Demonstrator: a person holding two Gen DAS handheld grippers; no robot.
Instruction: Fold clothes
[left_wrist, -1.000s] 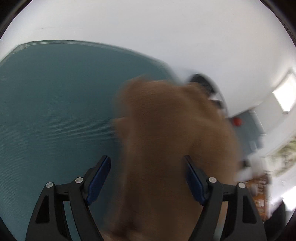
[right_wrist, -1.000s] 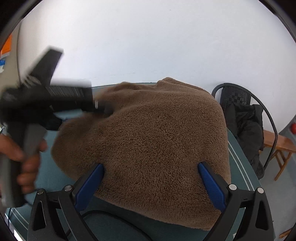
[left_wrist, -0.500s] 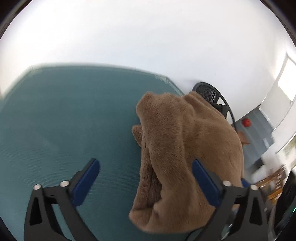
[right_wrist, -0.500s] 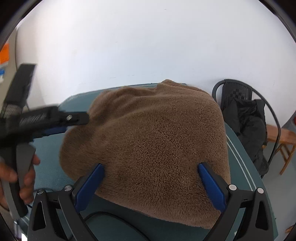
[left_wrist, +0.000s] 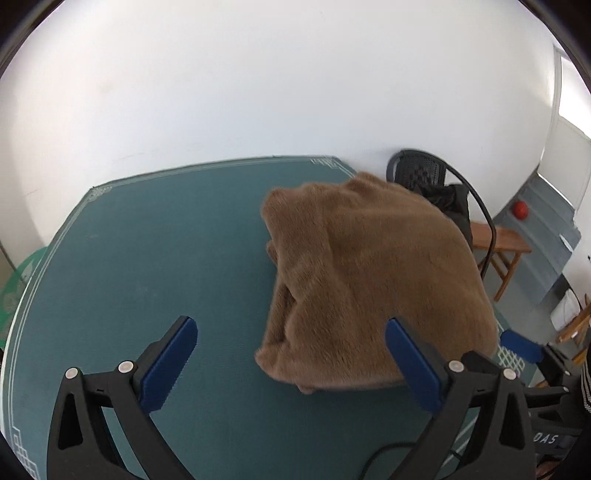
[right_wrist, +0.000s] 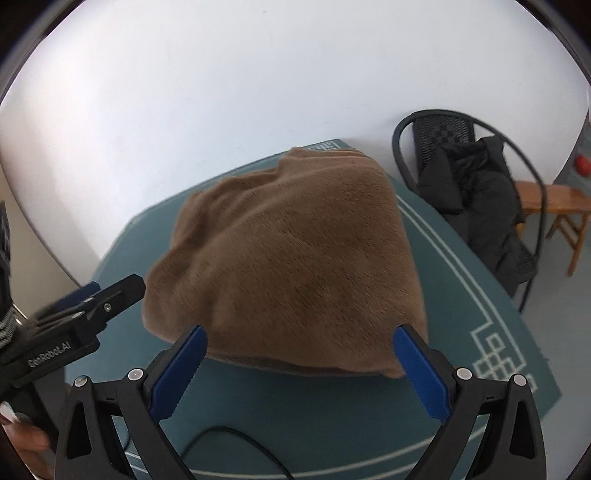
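Here "GenRobot.AI" is printed on the left gripper (right_wrist: 92, 295); both its jaws and the right gripper (right_wrist: 301, 365)'s stand apart, empty, near the brown fleece (right_wrist: 288, 258).

my right gripper (right_wrist: 299, 363) has jaws wide apart, nothing between the blue pads, hanging just short of the near edge of the folded brown fleece garment (right_wrist: 291, 258) on the teal table mat (right_wrist: 461, 280). left gripper (right_wrist: 88, 306) pokes in from the left, beside the garment. black jacket (right_wrist: 480, 192) draped on a chair (right_wrist: 439, 129) behind.
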